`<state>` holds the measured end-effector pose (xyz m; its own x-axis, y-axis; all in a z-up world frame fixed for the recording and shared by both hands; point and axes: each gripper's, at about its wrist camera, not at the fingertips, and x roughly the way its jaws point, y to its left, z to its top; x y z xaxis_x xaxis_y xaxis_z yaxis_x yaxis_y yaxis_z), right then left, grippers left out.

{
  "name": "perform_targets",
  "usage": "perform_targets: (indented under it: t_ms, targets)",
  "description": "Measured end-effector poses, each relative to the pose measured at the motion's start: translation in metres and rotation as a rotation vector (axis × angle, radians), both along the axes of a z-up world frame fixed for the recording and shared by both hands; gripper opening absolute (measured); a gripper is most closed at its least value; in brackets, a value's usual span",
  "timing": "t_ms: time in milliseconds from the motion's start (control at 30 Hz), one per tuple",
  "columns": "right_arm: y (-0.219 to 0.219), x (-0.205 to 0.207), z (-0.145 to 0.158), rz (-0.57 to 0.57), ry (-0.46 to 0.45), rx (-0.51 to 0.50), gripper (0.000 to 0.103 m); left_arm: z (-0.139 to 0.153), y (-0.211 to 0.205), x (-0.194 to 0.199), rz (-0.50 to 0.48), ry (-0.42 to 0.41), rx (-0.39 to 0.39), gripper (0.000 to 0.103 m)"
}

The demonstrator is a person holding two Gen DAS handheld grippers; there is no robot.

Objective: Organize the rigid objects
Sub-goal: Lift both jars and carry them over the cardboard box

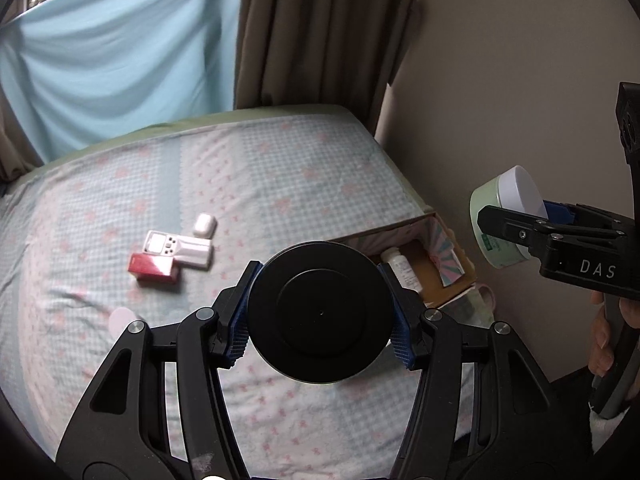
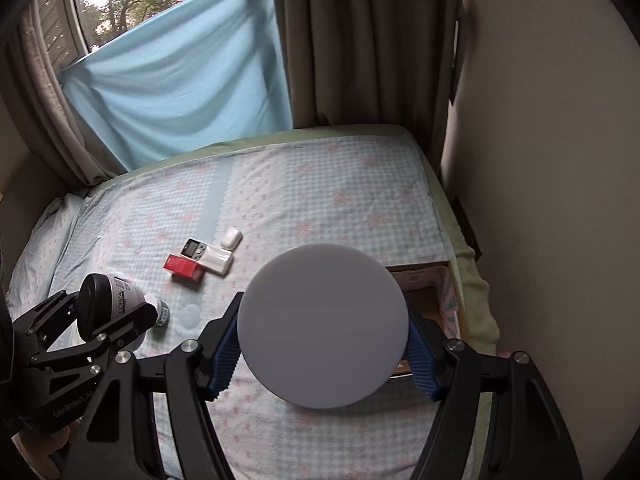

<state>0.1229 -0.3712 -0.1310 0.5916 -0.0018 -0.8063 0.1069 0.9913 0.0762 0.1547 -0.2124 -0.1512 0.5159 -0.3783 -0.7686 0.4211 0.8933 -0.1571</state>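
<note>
My left gripper [image 1: 320, 312] is shut on a black-lidded jar [image 1: 320, 312], held above the bed; it also shows in the right wrist view [image 2: 108, 304]. My right gripper [image 2: 324, 332] is shut on a pale green jar with a white lid [image 2: 324, 332], also seen from the left wrist view [image 1: 508, 216], held beside the wall. An open cardboard box [image 1: 440, 248] sits at the bed's right edge with a white bottle [image 1: 400, 268] inside. On the bed lie a red box [image 1: 154, 268], a white gadget with a screen [image 1: 180, 250] and a white earbud case [image 1: 205, 225].
The bed [image 1: 280, 168] has a checked blue sheet with pink bows. A beige wall [image 1: 500, 80] runs along its right side. Brown curtains [image 1: 320, 32] and a blue cloth [image 1: 120, 60] hang behind. A small green-labelled container [image 2: 162, 312] lies on the bed.
</note>
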Motion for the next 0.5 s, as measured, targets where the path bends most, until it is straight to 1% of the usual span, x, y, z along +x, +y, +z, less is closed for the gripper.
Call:
perform_targets:
  t_ms: [133, 267, 400, 500]
  targets:
    - [-0.040, 0.004, -0.015, -0.059, 0.029, -0.003, 0.067, -0.018, -0.043, 0.012, -0.056, 0.040, 0.001, 0.053]
    - [-0.074, 0.013, -0.037, -0.101, 0.072, 0.001, 0.067, -0.037, -0.081, 0.028, -0.100, 0.085, 0.020, 0.053]
    - [-0.102, 0.024, -0.064, -0.125, 0.122, 0.016, 0.067, -0.064, -0.111, 0.048, -0.132, 0.129, 0.049, 0.053]
    - [-0.114, 0.032, -0.088, -0.124, 0.160, 0.022, 0.067, -0.090, -0.122, 0.064, -0.147, 0.166, 0.077, 0.053]
